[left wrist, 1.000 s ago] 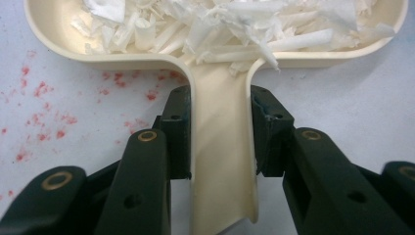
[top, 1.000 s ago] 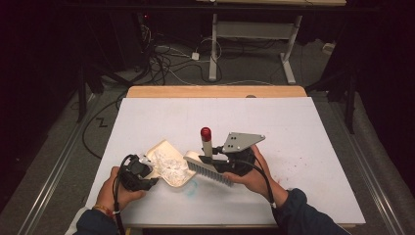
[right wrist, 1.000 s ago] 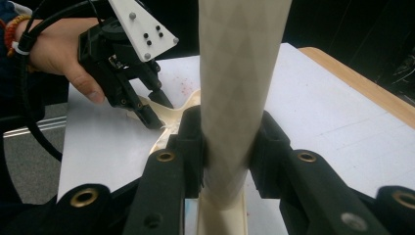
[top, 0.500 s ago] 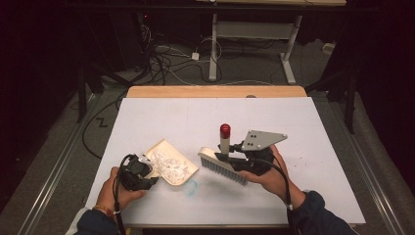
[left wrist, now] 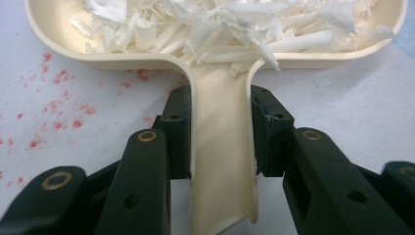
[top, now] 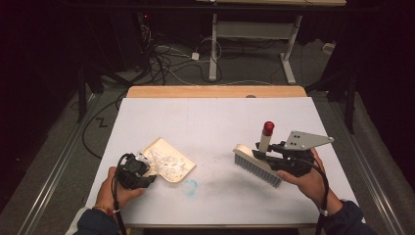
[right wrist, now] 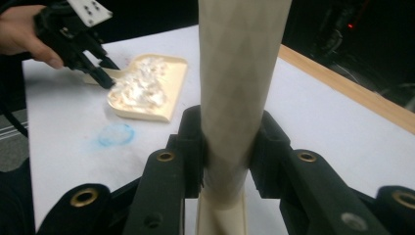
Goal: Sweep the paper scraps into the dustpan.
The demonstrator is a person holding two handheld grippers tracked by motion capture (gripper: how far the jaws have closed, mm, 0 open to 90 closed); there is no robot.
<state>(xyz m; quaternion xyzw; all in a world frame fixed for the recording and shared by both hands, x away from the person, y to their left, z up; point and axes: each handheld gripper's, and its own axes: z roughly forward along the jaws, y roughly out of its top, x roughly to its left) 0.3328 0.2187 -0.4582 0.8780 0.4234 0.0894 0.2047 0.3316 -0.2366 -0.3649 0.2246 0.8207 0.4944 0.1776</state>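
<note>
A cream dustpan (top: 169, 161) lies on the white table (top: 210, 122), its tray holding a heap of white paper shreds (left wrist: 220, 24). My left gripper (top: 142, 171) is shut on the dustpan's handle (left wrist: 220, 161), one pad against each side. My right gripper (top: 262, 156) is shut on the cream handle (right wrist: 235, 88) of a hand brush (top: 257, 164), which has a red tip (top: 268, 128) and grey bristles pointing down. The brush is held at the right of the table, well apart from the dustpan (right wrist: 147, 90).
A faint blue ring mark (top: 190, 186) lies on the table just in front of the dustpan, and red specks (left wrist: 54, 112) dot the surface beside its handle. A wooden edge (top: 215, 91) borders the far side. Cables and desk legs stand on the floor beyond.
My right gripper has carried the brush to the right, away from the dustpan. The left gripper and the dustpan have stayed where they were.
</note>
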